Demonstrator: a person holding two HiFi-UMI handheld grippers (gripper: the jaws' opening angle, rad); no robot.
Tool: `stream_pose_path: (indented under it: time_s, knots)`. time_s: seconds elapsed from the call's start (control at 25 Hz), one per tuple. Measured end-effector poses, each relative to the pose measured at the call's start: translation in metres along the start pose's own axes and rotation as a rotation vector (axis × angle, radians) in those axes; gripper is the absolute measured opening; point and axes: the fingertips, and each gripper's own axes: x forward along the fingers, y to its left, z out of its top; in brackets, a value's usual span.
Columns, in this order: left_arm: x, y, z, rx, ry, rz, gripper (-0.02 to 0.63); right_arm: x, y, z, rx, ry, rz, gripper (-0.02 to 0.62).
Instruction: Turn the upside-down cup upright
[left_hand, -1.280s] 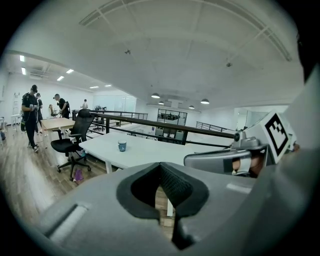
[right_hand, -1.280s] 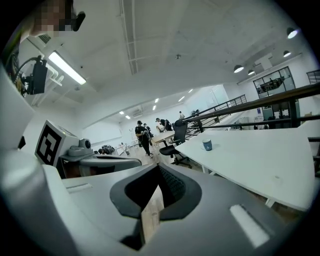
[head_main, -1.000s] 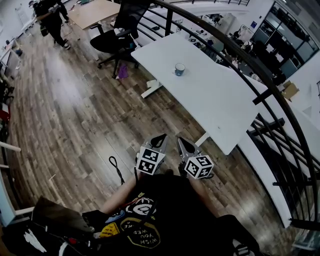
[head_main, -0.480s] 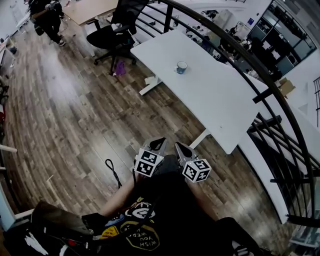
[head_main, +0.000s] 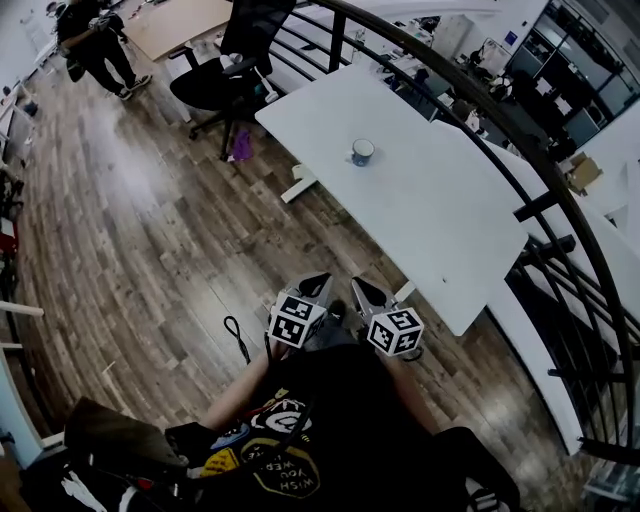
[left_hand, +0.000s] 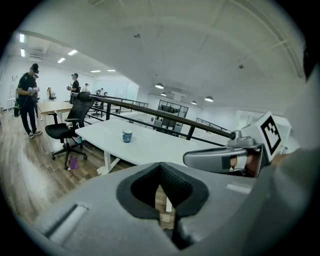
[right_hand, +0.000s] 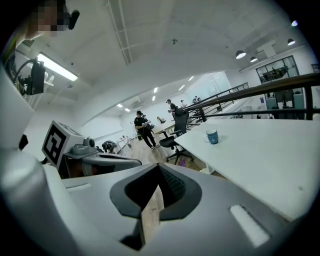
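A blue cup (head_main: 362, 152) with a white band stands alone on the white table (head_main: 440, 220), far from both grippers. It also shows small in the left gripper view as cup (left_hand: 127, 135) and in the right gripper view as cup (right_hand: 212, 136); I cannot tell which way up it stands. My left gripper (head_main: 322, 286) and right gripper (head_main: 361, 291) are held side by side close to the body, over the wooden floor by the table's near corner. Both are shut with nothing between the jaws. Left gripper (left_hand: 161, 166) sees the right gripper (left_hand: 222, 158) beside it.
A black railing (head_main: 500, 130) curves along the table's far side. A black office chair (head_main: 225, 70) stands at the table's far end, with a purple thing (head_main: 245, 145) on the floor near it. A person (head_main: 95, 40) stands far off. A black cable (head_main: 235, 335) lies on the floor.
The table and cup have slid slightly lower and nearer in the head view as the person moves toward them. Both grippers stay side by side and shut.
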Motion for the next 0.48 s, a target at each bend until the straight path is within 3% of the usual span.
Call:
stream_pose_path:
  time_s: [0.12,0.28,0.48]
  knots:
    - [0.043,0.012,0.028,-0.014,0.023,-0.020,0.005,0.018,-0.036,0.021,-0.029,0.005,0.012,0.000]
    - [0.088,0.015,0.054,-0.045,0.022,-0.044,0.005,0.043,-0.082,0.022,-0.032,0.049,0.035,0.000]
    - [0.120,0.031,0.055,0.006,0.072,-0.017,0.005,0.072,-0.115,0.021,0.022,0.073,0.083,0.000]
